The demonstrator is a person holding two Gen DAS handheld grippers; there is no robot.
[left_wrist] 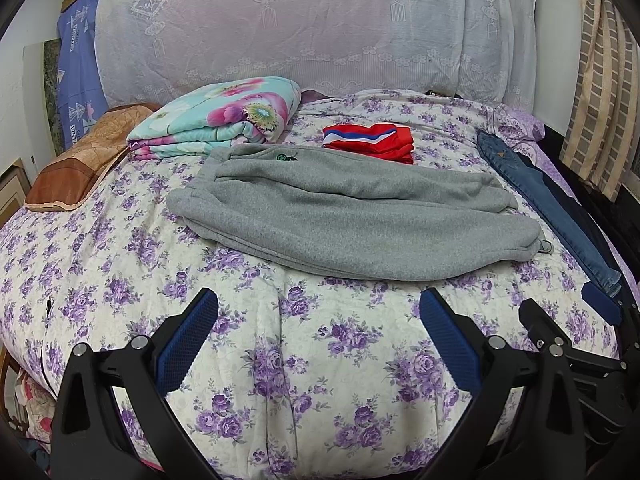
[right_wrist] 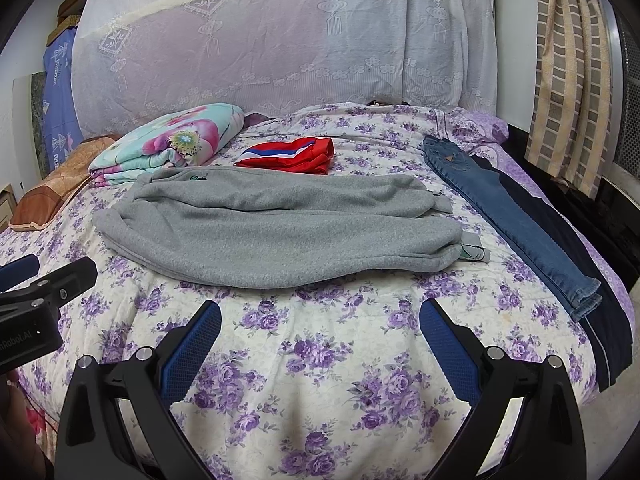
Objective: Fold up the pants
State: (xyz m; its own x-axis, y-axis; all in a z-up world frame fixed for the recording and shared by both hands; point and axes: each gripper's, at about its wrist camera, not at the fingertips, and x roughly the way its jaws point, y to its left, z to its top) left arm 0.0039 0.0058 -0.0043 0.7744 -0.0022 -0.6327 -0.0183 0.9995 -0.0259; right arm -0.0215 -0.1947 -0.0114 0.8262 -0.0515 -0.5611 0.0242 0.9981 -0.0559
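Note:
Grey sweatpants (left_wrist: pixel 344 220) (right_wrist: pixel 272 232) lie across the middle of the bed, folded lengthwise, waistband at the left and cuffs at the right. A white label (right_wrist: pixel 474 252) sticks out near the cuffs. My left gripper (left_wrist: pixel 318 312) hovers open over the quilt, short of the pants' near edge, nothing between its blue pads. My right gripper (right_wrist: pixel 320 316) is open too, at about the same distance from the pants. In the left wrist view the right gripper's body (left_wrist: pixel 560 340) shows at the right edge; in the right wrist view the left gripper's body (right_wrist: pixel 44 292) shows at the left edge.
The bed carries a purple floral quilt (left_wrist: pixel 320 380) (right_wrist: pixel 320 360). Folded red shorts (left_wrist: pixel 372 142) (right_wrist: pixel 292 154) lie behind the pants. Blue jeans (left_wrist: pixel 552 204) (right_wrist: pixel 508 216) and dark pants (right_wrist: pixel 580 248) run along the right side. A folded floral blanket (left_wrist: pixel 224 118) (right_wrist: pixel 172 142) and brown pillow (left_wrist: pixel 84 160) sit at the back left.

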